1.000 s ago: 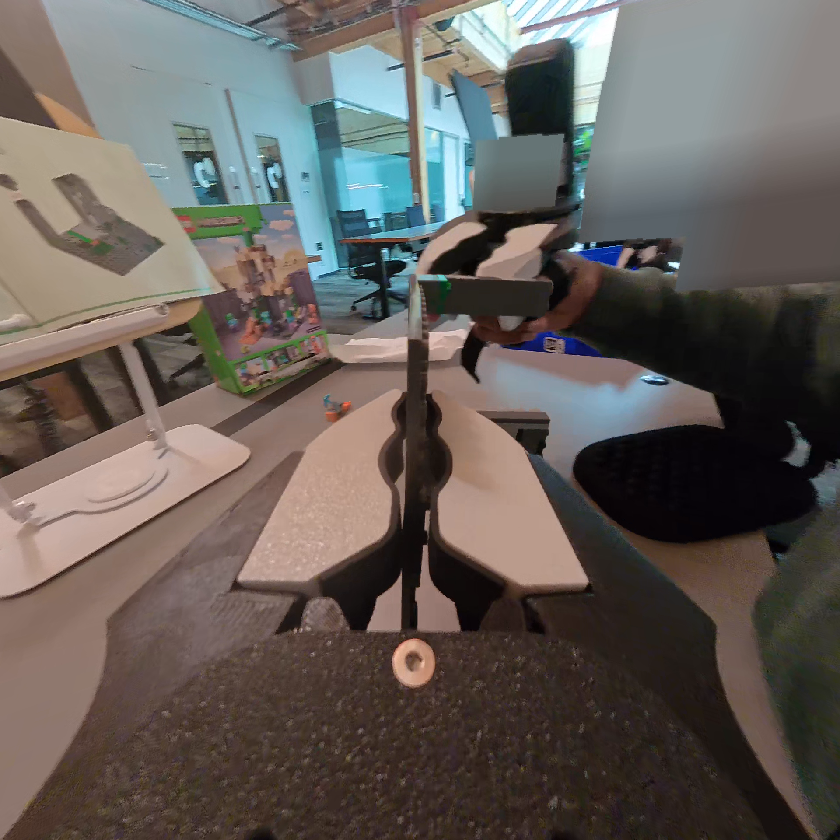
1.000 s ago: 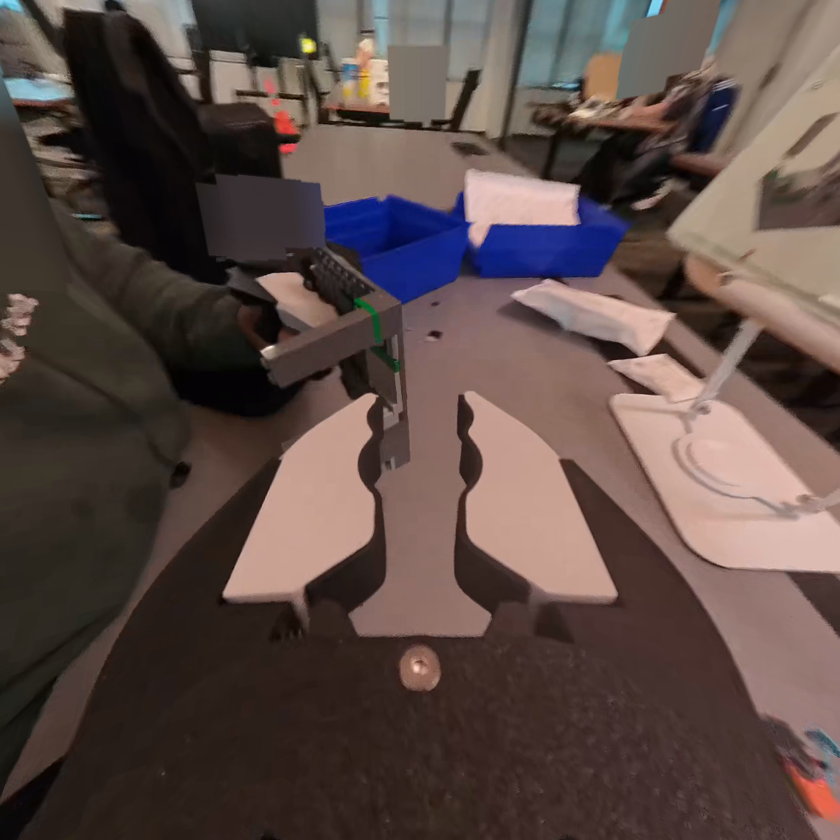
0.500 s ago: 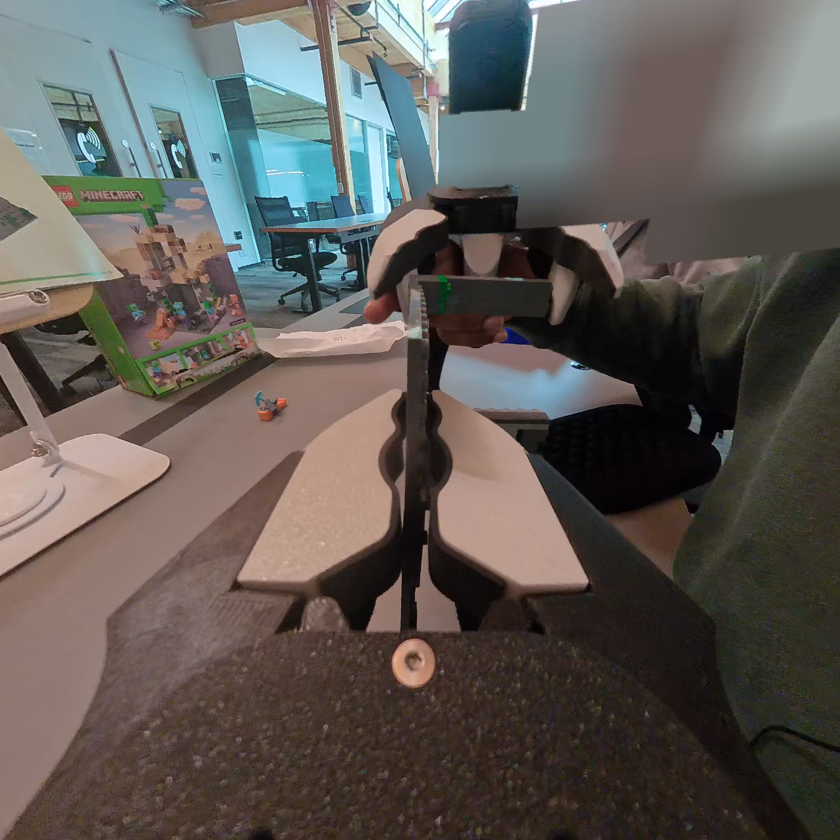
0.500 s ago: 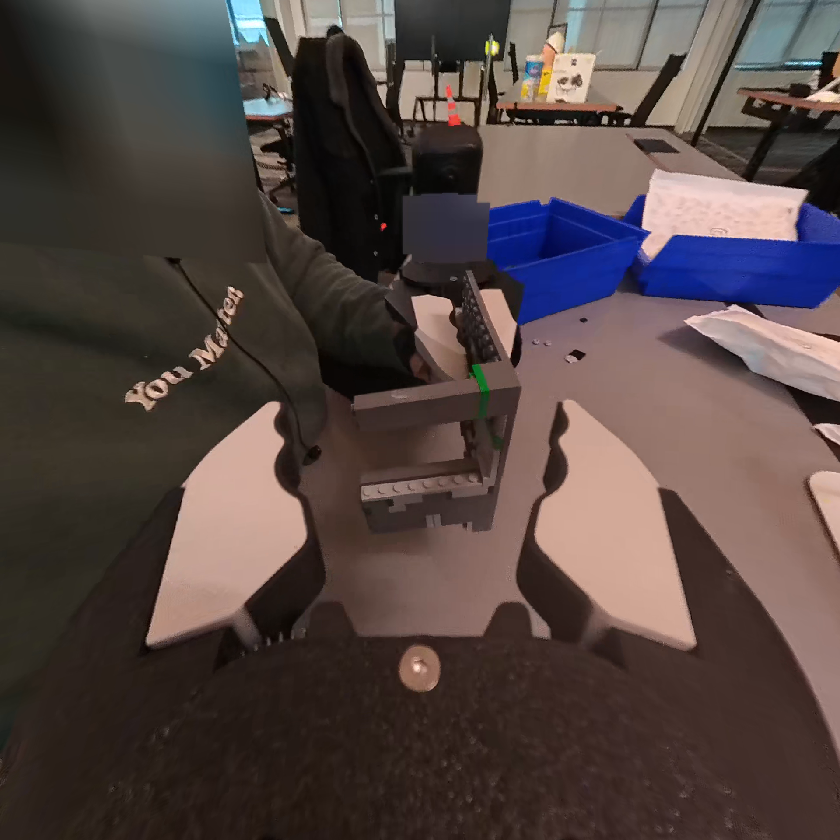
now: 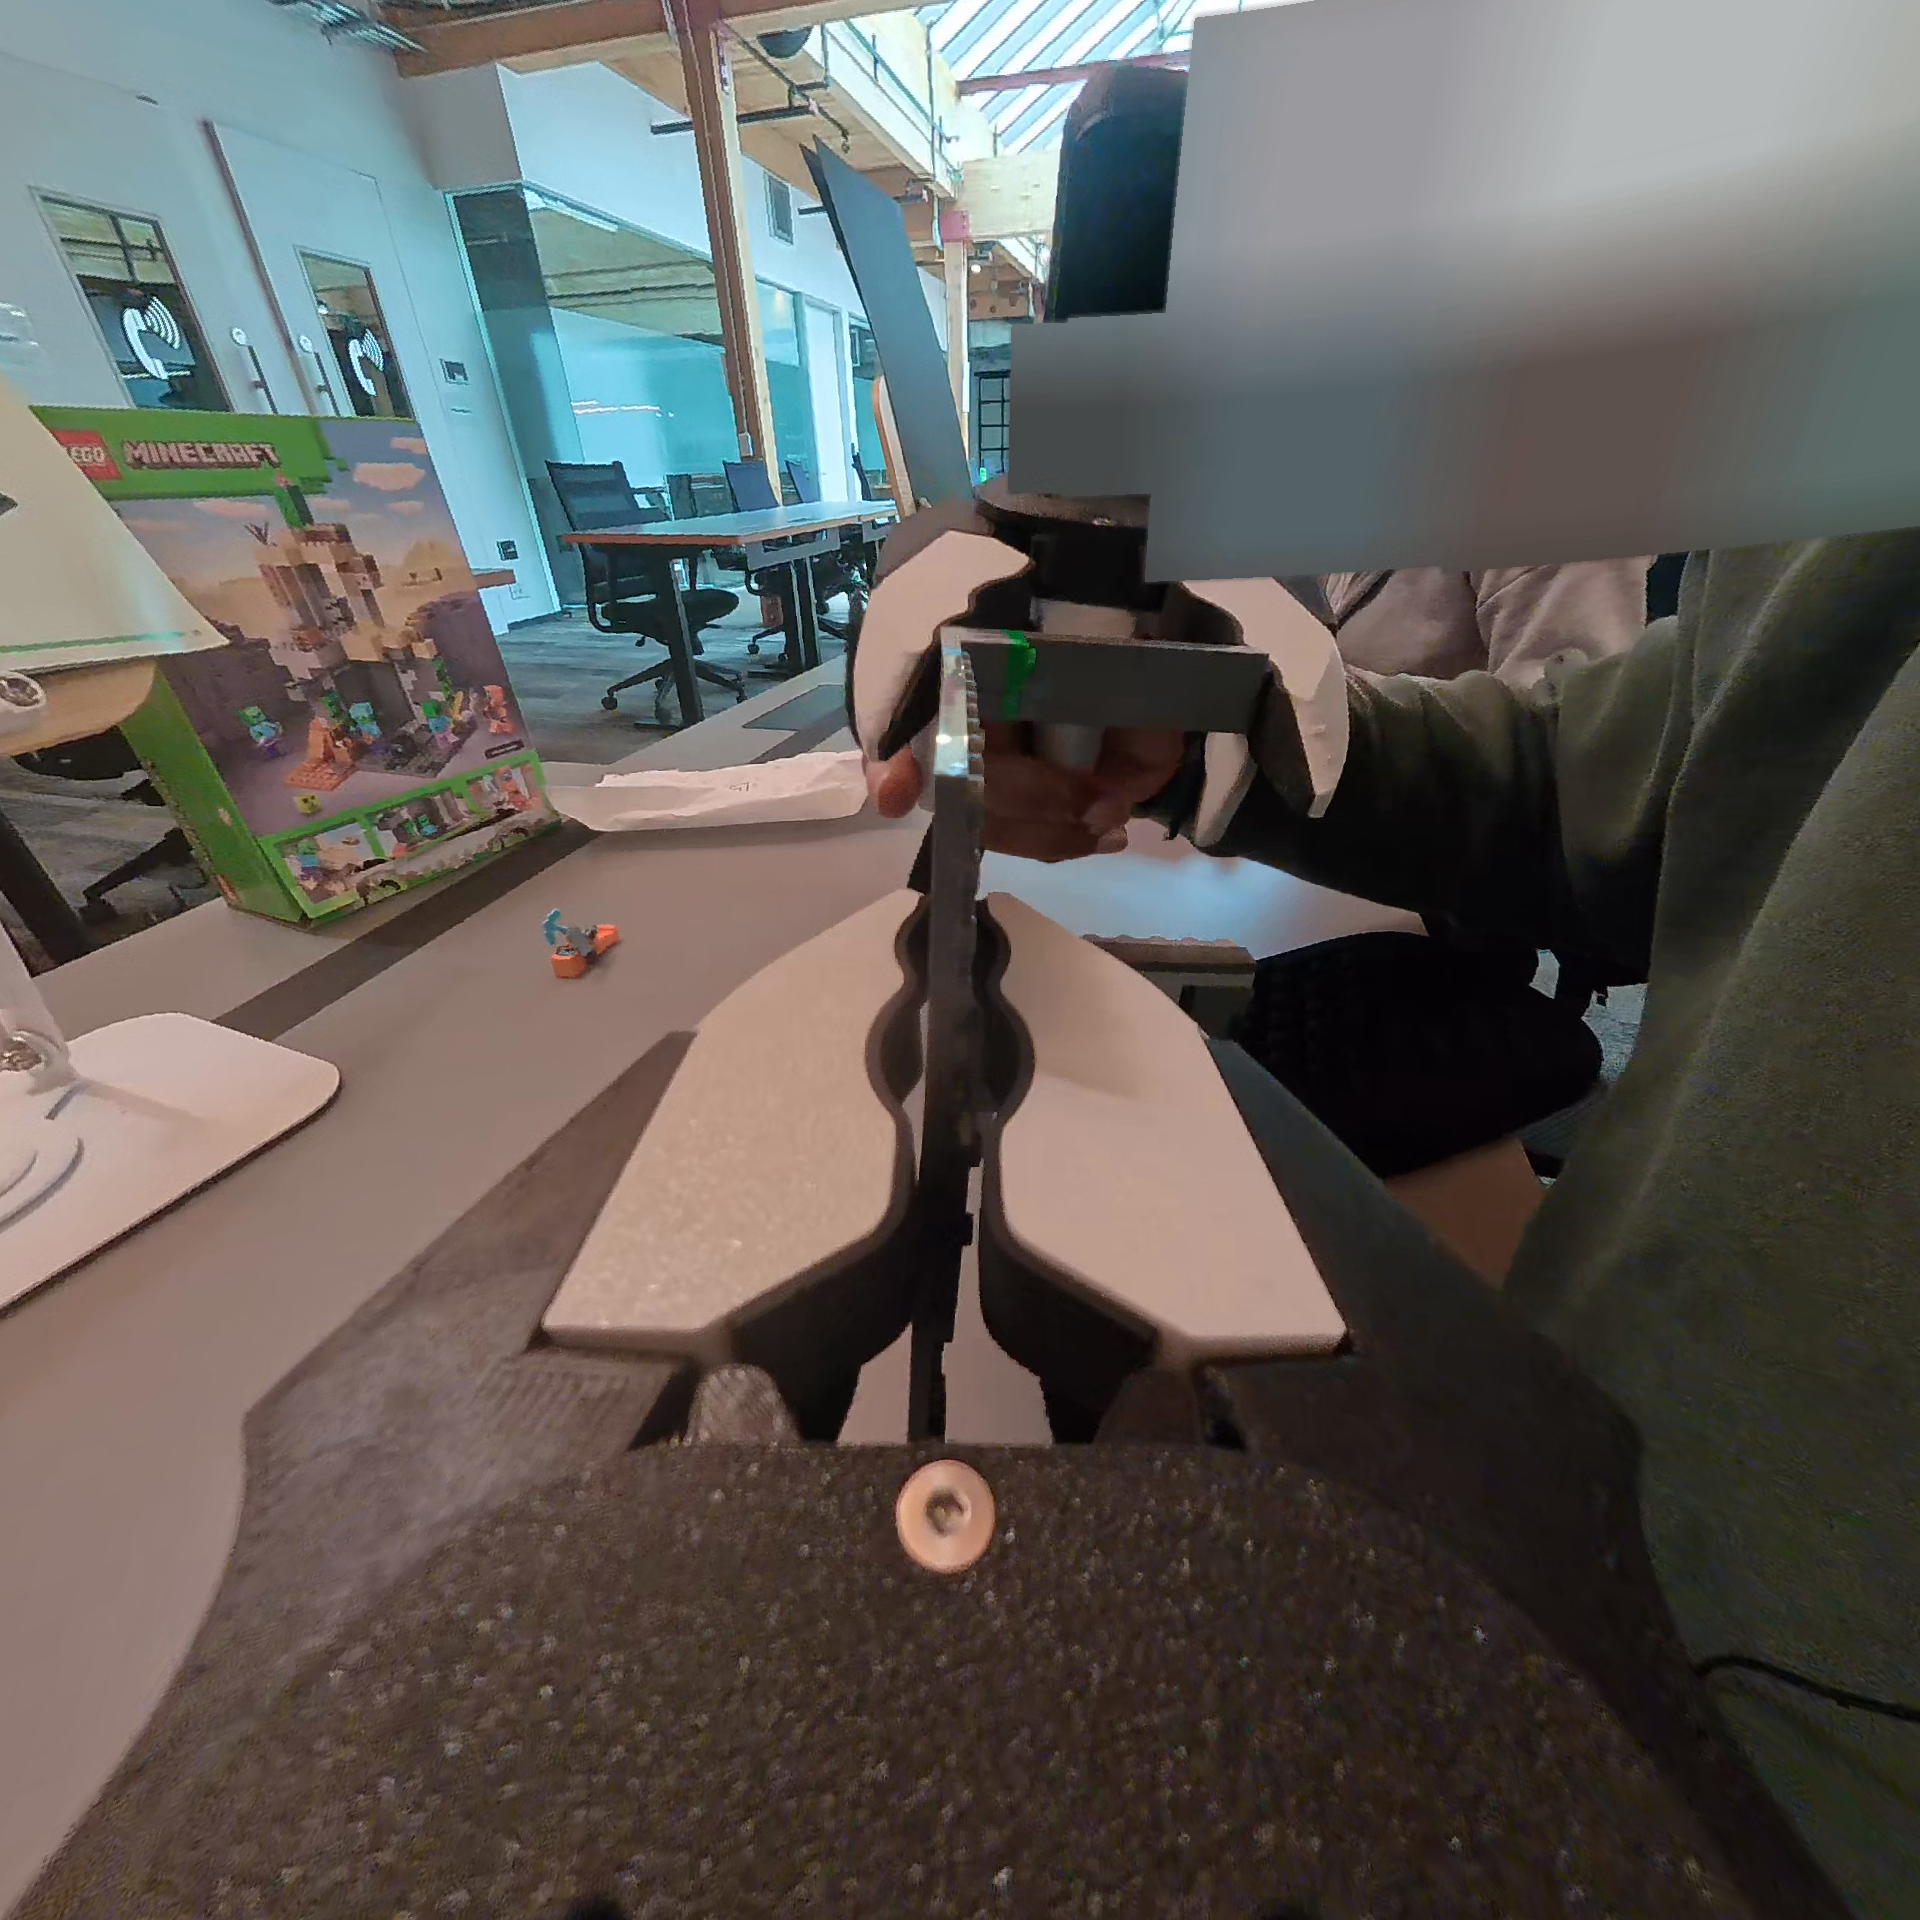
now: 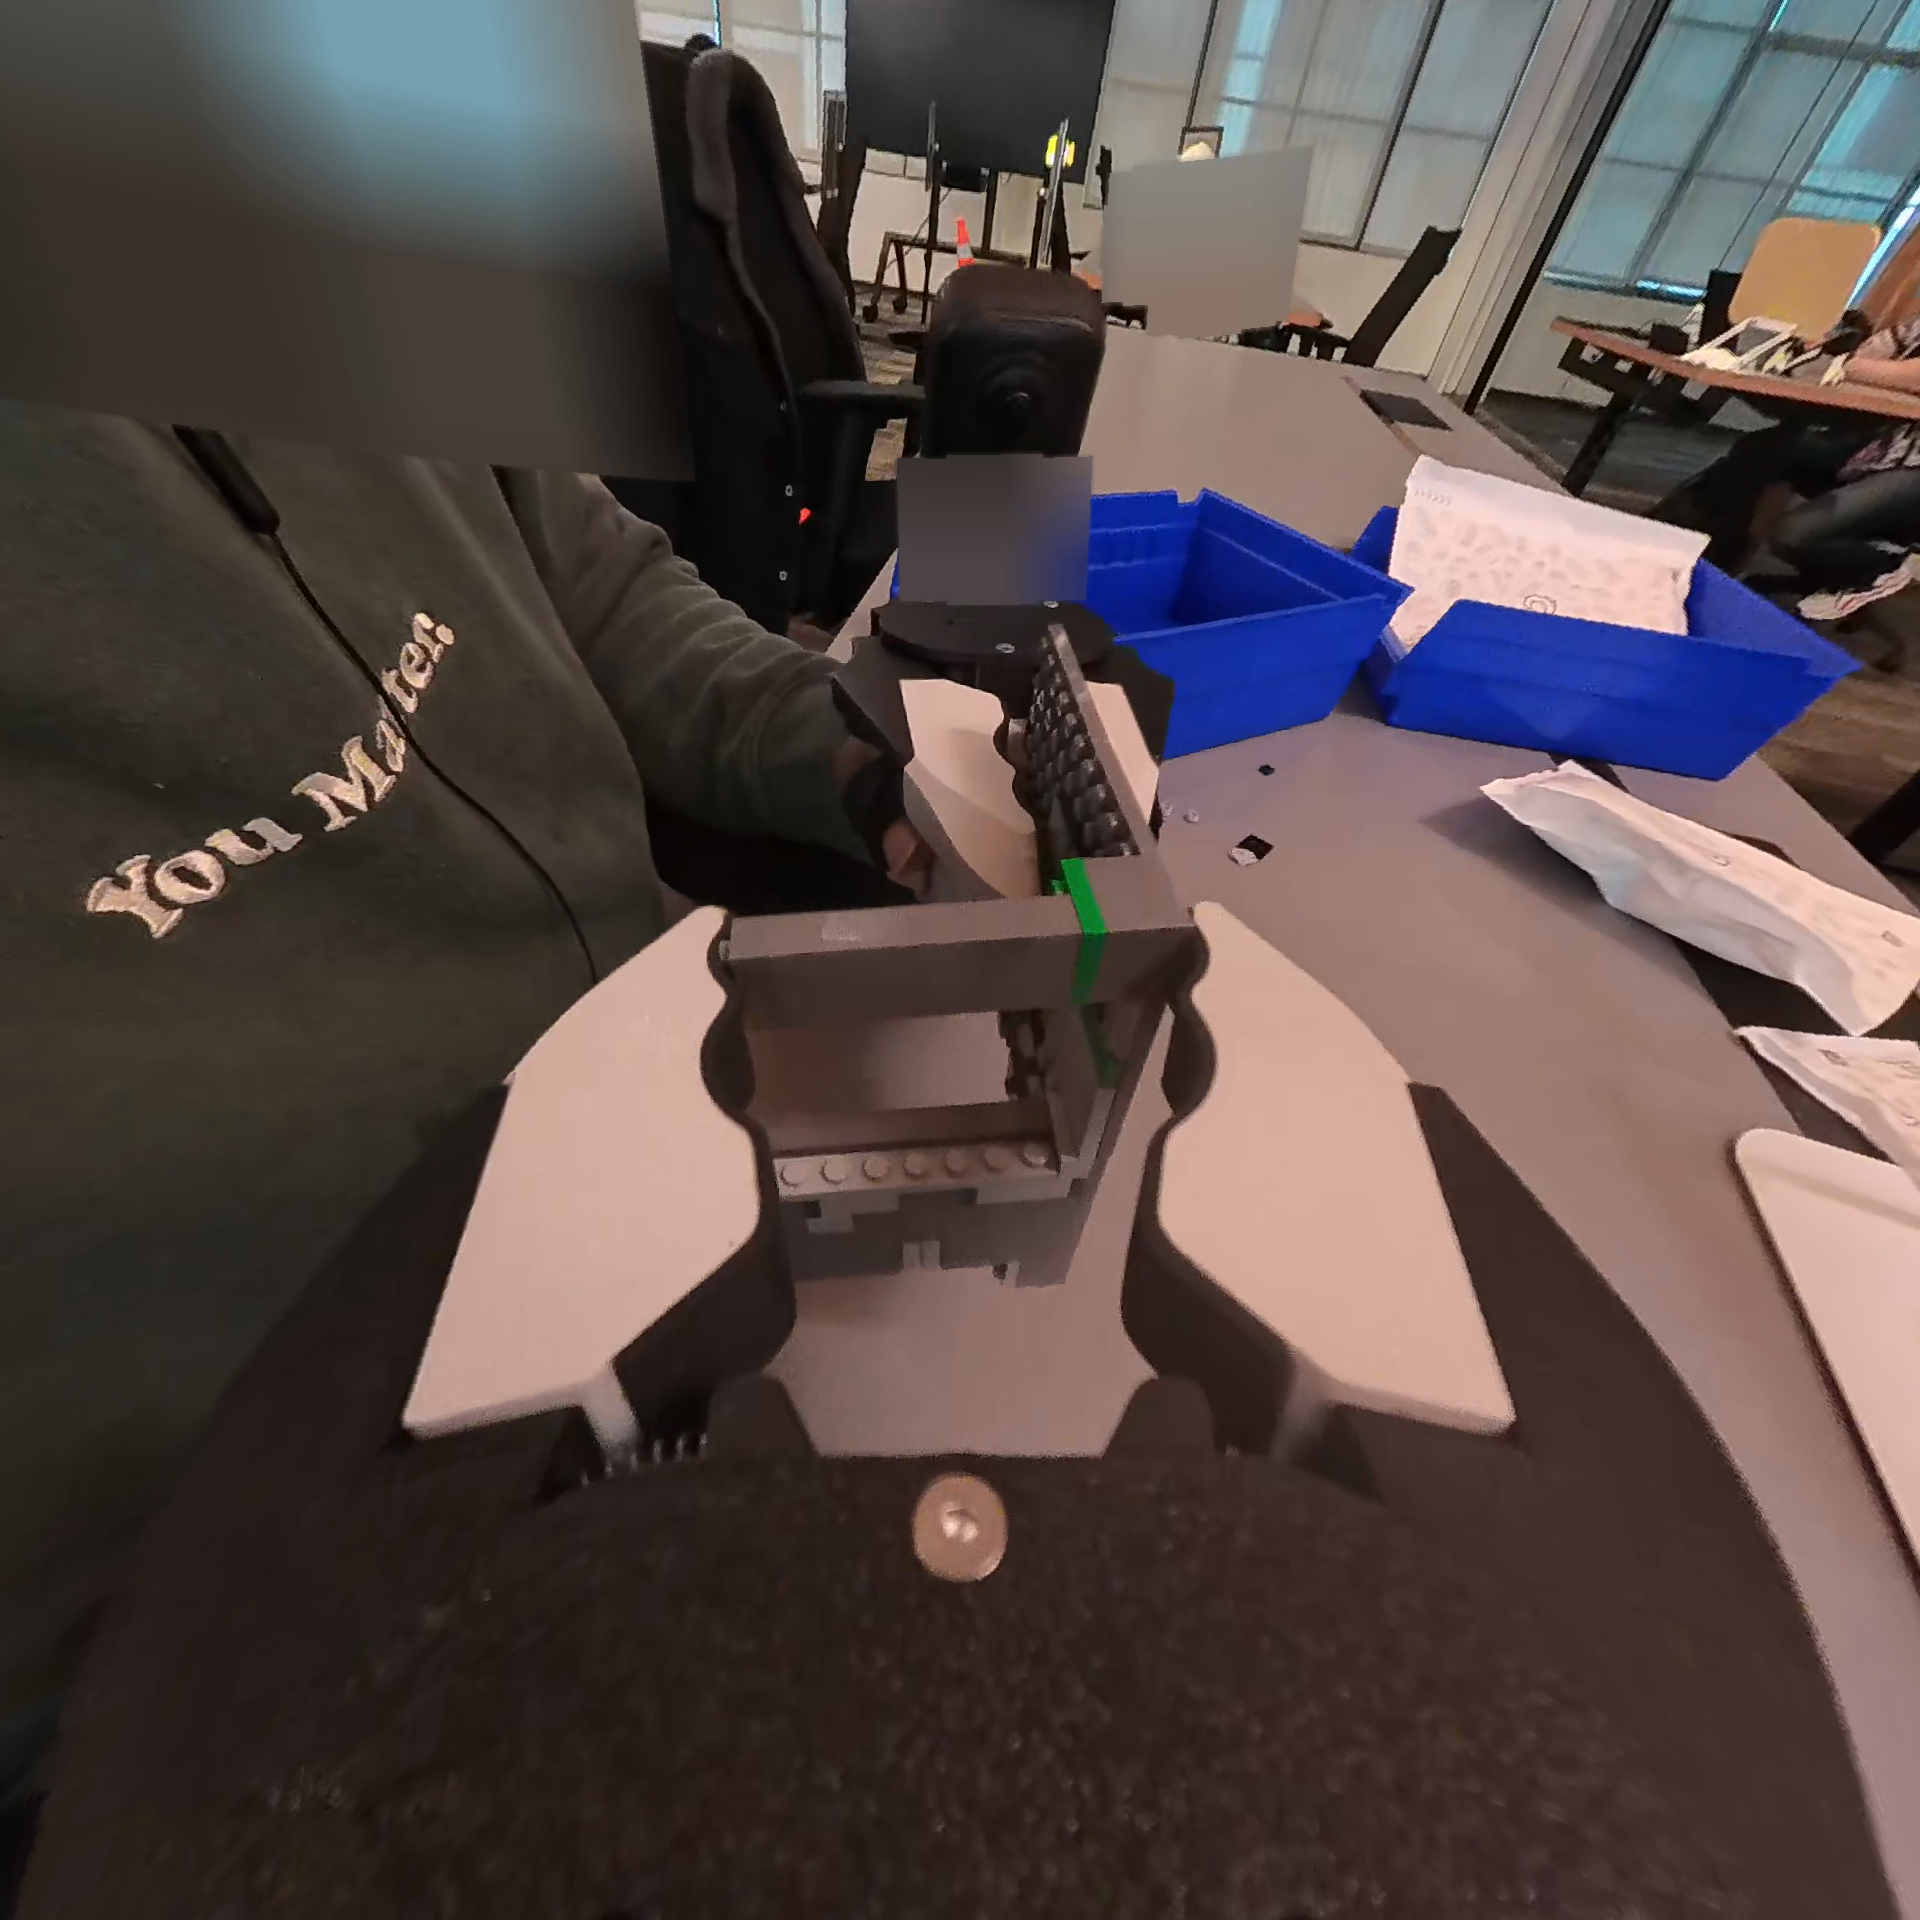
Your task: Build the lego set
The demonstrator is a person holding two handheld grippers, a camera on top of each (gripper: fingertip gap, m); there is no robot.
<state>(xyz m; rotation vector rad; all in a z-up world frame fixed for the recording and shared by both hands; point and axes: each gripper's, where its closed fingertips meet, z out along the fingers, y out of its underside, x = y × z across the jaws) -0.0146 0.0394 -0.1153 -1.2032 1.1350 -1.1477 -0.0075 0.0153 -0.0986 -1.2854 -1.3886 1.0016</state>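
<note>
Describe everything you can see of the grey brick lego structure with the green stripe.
The grey lego structure is an open frame of matte plastic bricks: a smooth top bar crossed by a thin green stripe, a studded lower row on a stepped base, and a dark studded plate running away from the camera. It is held in the air. The left gripper is clamped on that plate; the right gripper brackets the frame's sides, contact unclear.

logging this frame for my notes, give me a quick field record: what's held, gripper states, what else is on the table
held item: grey lego assembly with a green stripe, lifted off the table
left gripper: shut on the assembly's studded plate
right gripper: fingers wide on either side of the grey wall; contact cannot be told
table items: two blue bins, white bags, lego box, small orange and blue figure, white stand base
</note>
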